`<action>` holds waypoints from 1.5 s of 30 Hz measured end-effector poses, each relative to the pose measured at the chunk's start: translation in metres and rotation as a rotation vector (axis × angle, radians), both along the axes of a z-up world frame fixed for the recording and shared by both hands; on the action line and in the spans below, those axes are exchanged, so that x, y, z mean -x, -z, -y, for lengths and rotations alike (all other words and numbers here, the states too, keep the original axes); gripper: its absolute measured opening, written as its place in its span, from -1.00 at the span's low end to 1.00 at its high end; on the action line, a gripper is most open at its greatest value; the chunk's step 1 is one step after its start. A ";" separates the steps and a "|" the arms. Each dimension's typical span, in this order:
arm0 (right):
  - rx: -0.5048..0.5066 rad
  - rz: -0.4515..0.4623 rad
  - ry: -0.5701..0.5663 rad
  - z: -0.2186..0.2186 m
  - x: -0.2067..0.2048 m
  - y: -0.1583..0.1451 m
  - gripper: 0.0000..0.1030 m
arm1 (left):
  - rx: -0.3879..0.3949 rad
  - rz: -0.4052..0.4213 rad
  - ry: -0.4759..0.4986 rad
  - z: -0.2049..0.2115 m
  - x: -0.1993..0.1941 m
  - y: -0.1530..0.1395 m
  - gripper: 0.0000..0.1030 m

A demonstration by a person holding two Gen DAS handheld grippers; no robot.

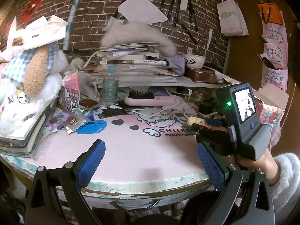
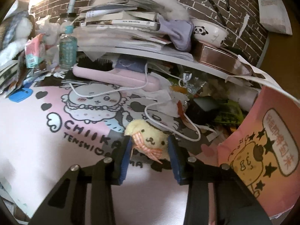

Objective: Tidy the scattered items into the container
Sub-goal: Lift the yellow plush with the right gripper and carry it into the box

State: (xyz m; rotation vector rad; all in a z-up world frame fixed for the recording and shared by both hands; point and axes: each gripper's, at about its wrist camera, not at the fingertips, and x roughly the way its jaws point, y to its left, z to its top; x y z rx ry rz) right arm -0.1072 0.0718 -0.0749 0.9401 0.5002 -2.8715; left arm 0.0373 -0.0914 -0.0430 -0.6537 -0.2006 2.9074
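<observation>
Yellow plush, a small toy [image 2: 148, 140] with a checked orange ribbon, sits pinched between the blue pads of the right gripper [image 2: 150, 150], just above the pink printed desk mat [image 2: 56, 150]. Right of that gripper stands a pink paper bag [image 2: 262, 131], close beside it. Ahead of it lie a white cable [image 2: 165, 125] and a pink hairbrush [image 2: 112, 75]. The left gripper [image 1: 150, 159] hangs spread wide and empty over the mat's near edge.

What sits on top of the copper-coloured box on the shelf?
A white panda bowl stands on the copper-coloured box, with purple cloth beside it. The bowl's contents cannot be seen, and the box's left end is covered by the cloth.
</observation>
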 end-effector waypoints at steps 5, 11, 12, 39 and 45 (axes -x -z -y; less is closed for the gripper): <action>0.006 -0.009 -0.076 0.008 -0.014 0.000 -0.41 | -0.001 0.002 0.000 -0.001 0.000 -0.001 0.90; 0.055 -0.011 -0.129 0.011 -0.022 -0.004 -0.51 | -0.007 0.000 -0.005 0.000 0.000 0.001 0.90; 0.065 -0.013 -0.137 0.011 -0.023 -0.005 -0.55 | -0.007 0.000 -0.006 0.000 0.000 0.001 0.90; 0.189 -0.211 -0.254 -0.016 -0.073 -0.103 -0.57 | -0.002 0.013 0.049 -0.019 0.015 -0.005 0.90; 0.196 -0.281 -0.213 -0.049 -0.090 -0.143 -0.57 | 0.016 0.011 0.077 -0.031 0.015 -0.009 0.90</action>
